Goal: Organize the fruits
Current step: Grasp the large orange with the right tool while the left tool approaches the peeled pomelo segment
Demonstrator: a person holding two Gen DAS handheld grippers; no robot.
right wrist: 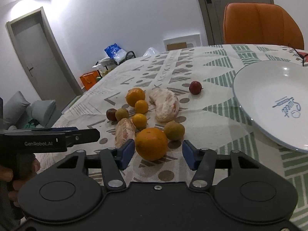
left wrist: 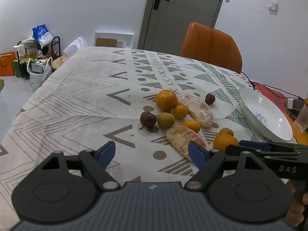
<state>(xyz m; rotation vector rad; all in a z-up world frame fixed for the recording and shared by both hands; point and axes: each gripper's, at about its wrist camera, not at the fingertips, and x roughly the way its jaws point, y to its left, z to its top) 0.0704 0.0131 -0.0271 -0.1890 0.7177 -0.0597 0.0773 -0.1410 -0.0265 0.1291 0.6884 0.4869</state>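
Observation:
Fruits lie in a cluster on the patterned tablecloth. A large orange (right wrist: 151,143) sits between the open fingers of my right gripper (right wrist: 157,155), not pinched; it also shows in the left wrist view (left wrist: 224,142). A green-brown fruit (right wrist: 174,130) lies just behind it. Two peeled pomelo segments (right wrist: 165,105) (right wrist: 124,131), another orange (right wrist: 135,96), two small oranges (right wrist: 141,106), a dark fruit (right wrist: 111,114) and a red fruit (right wrist: 195,87) lie farther back. My left gripper (left wrist: 152,154) is open and empty, left of the near pomelo segment (left wrist: 182,141).
A white bowl (right wrist: 256,88) with blue print stands at the right; it also shows in the left wrist view (left wrist: 269,113). An orange chair (left wrist: 211,46) stands behind the table. Cables and a glass (left wrist: 302,118) lie at the far right. Bags and a rack stand on the floor at the left.

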